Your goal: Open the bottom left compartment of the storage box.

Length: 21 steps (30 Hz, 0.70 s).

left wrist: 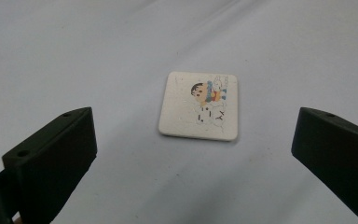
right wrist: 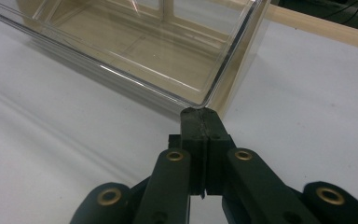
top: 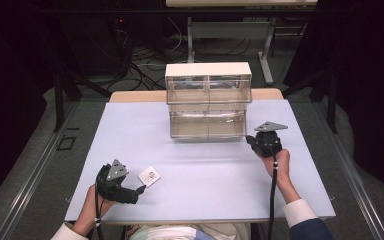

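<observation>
A small white square tile [top: 149, 176] with a cartoon print lies flat on the pale table near the front left. My left gripper [top: 138, 192] rests just in front of it, open. In the left gripper view the tile [left wrist: 179, 116] lies a little ahead of the two wide-apart jaws of the left gripper [left wrist: 191, 114], untouched. A clear-drawered cabinet [top: 208, 75] with a white top stands at the middle back, its lower drawer [top: 207, 125] pulled out. My right gripper [top: 250, 140] is shut and empty. Its tips [right wrist: 199, 115] sit at the drawer's near right corner [right wrist: 204, 99].
The pale table top [top: 205, 185] runs wide between the two hands. A wooden strip [top: 135, 96] borders its far edge. Behind it are floor cables [top: 145, 60] and the legs of another table [top: 266, 55]. Dark curtains close in both sides.
</observation>
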{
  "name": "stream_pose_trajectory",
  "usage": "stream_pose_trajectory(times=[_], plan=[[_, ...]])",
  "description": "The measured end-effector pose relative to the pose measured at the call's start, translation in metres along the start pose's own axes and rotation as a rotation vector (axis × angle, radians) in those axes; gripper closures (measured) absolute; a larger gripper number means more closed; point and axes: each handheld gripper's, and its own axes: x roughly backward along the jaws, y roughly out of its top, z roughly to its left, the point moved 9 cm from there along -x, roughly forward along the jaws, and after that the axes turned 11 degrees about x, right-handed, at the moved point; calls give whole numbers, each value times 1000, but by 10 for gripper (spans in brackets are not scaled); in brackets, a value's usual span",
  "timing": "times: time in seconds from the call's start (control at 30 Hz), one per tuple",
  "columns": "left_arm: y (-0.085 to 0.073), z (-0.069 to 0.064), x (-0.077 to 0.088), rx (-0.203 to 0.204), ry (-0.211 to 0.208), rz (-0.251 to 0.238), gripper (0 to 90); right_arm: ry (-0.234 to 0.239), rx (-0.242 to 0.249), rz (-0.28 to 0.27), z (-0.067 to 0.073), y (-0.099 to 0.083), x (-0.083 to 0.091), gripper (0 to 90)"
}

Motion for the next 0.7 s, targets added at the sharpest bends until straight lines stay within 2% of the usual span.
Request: stream_pose_trajectory(times=[0.47,0.7], plan=[[0,0,0,1,-2,4,3,-11,-7,-33,1,8,6,900],[0,0,-1,-2,-3,7,3,0,-5,-49,1,11,8,900]])
